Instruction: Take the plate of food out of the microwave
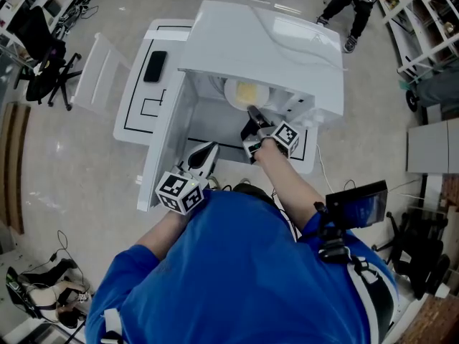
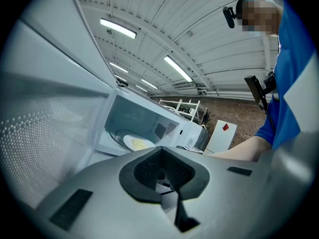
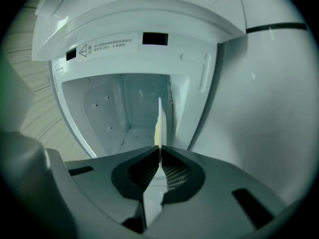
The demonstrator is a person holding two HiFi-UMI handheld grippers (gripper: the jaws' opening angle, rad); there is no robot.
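The white microwave (image 1: 265, 41) stands open, its door (image 1: 163, 149) swung out to the left. Inside lies a white plate (image 1: 244, 92) with yellow food on it. My right gripper (image 1: 252, 111) reaches into the cavity and is shut on the plate's near rim. In the right gripper view the plate (image 3: 158, 126) shows edge-on as a thin line running into the right gripper (image 3: 160, 151) between its pads. My left gripper (image 1: 203, 156) is shut and empty in front of the door. The left gripper view shows that gripper (image 2: 167, 180), the plate (image 2: 134, 142) and the mesh door (image 2: 30, 128).
The microwave sits on a white table (image 1: 140, 113) marked with black lines, with a black flat device (image 1: 155, 66) on it. A white chair (image 1: 97, 70) and a black office chair (image 1: 43, 56) stand at left. A person (image 1: 355, 6) stands at the back right. Shelving (image 1: 423, 20) lines the right.
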